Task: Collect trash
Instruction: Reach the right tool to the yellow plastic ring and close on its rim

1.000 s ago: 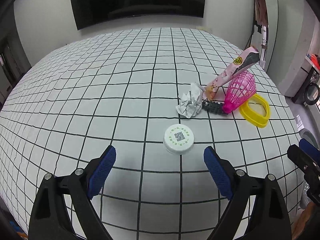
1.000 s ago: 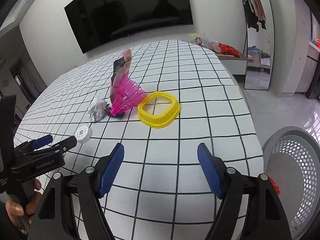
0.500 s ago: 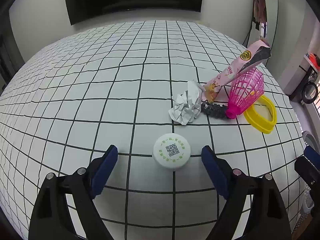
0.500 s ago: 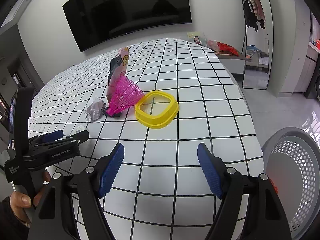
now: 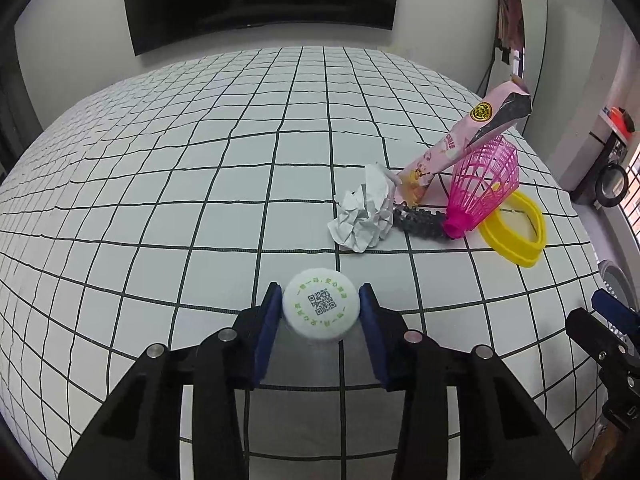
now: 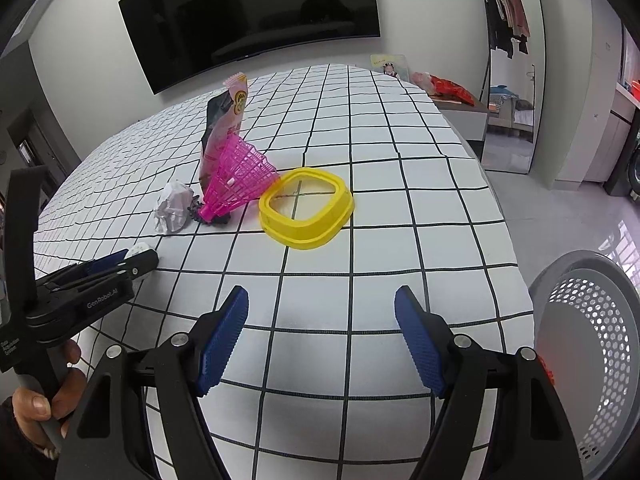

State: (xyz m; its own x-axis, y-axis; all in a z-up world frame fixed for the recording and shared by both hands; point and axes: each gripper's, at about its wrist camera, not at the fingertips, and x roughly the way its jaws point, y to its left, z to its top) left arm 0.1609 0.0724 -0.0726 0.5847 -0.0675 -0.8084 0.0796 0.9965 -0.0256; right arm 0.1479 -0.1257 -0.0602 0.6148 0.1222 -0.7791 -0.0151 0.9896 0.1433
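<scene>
Clamping: left gripper on one white cap | right gripper apart | maybe five items beyond

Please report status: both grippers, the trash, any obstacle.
Left gripper shut on white cap, cap on table. Right gripper open, empty. Crumpled paper, pink wrapper uncollected. Gray basket right of table; path unobstructed.

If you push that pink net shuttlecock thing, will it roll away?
Probably a little. The pink shuttlecock lies on its side, and its cone shape would likely curve it round rather than go straight. Its open mesh looks light, so a nudge may send it against the yellow ring.
</scene>
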